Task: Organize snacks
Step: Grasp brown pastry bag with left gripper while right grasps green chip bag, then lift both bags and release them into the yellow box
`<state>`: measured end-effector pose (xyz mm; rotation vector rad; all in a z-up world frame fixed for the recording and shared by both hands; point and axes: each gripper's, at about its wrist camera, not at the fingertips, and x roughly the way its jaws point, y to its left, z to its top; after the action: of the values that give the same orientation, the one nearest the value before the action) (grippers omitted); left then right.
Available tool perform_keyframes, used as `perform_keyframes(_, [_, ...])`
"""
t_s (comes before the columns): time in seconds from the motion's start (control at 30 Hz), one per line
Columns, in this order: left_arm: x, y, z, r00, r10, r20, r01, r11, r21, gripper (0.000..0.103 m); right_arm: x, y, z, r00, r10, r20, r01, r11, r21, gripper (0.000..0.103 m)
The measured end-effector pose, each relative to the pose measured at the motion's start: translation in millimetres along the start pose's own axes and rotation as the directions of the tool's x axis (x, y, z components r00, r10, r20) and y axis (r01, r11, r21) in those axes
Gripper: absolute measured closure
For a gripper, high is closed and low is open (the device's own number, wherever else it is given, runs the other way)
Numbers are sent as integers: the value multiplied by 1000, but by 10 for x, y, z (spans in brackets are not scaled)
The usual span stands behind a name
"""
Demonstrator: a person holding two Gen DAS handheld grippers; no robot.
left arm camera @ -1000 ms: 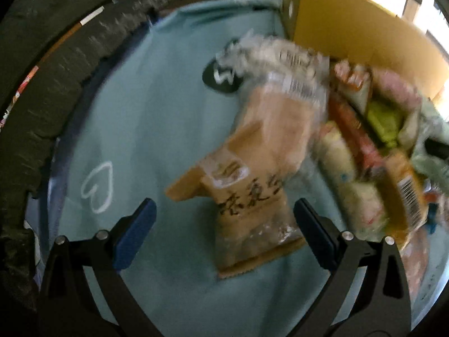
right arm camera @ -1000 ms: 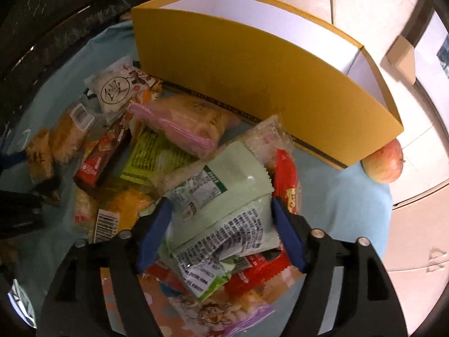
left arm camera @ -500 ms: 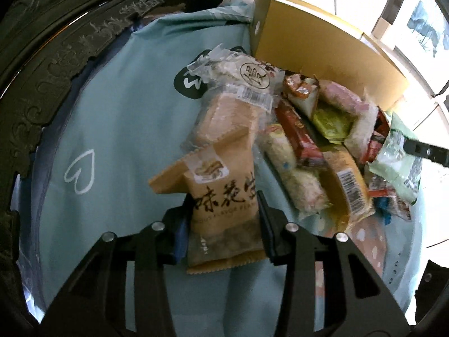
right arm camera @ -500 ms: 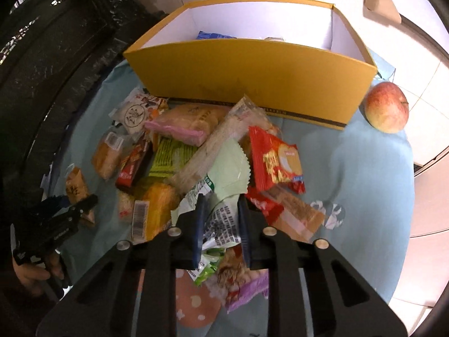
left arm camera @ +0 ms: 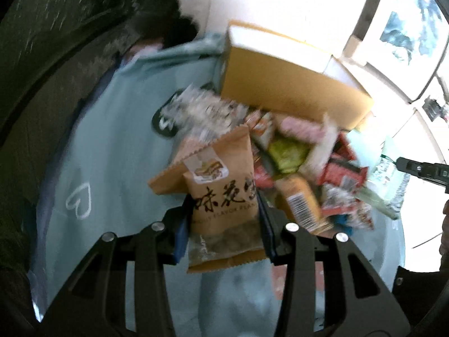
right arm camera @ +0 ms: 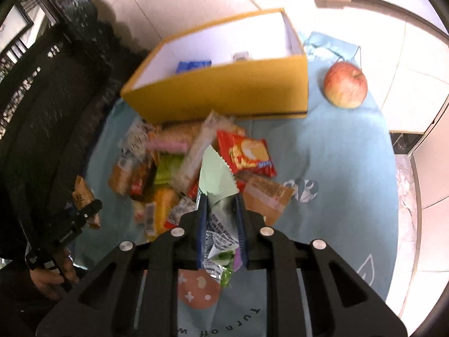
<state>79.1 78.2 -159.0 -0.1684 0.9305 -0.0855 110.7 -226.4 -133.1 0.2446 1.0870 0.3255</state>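
Left gripper clamping peanut pouch (lifted)

Light: strong daylight from upper right, pale tiled floor blown out | Blur: heaped snack packets motion-smeared, open yellow cardboard box soft | Shadow: dark carved furniture underexposed | Distortion: fisheye bowing, black corner vignette

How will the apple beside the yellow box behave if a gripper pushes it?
The apple looks round and rests on flat blue cloth, so it would probably roll. It looks firm and smooth, so it may slip between pads.
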Motion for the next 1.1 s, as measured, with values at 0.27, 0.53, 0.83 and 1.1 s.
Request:
perform_keyframes(0.27, [-95,-161,98,999,-28,26,27,999,34,60,-218,47,20,996,42,73,-42,999,-4,94])
perform_keyframes(0.53, [-34,-148,58,1000,-30,-6,31,999,27,60,-17,-24,-20,993,-118,7,118,992,-38,52])
perform_keyframes(0.83, [255,-50,-105,996,55,-72,-52,998,45,60,488,211,-149,974,-220,-48,217,974,-64,24])
perform_keyframes(1.1, [751,57,-394,964,166,-206,-147,984,105,27,776,312,-140,943,-312,-116,291,941,-171,55])
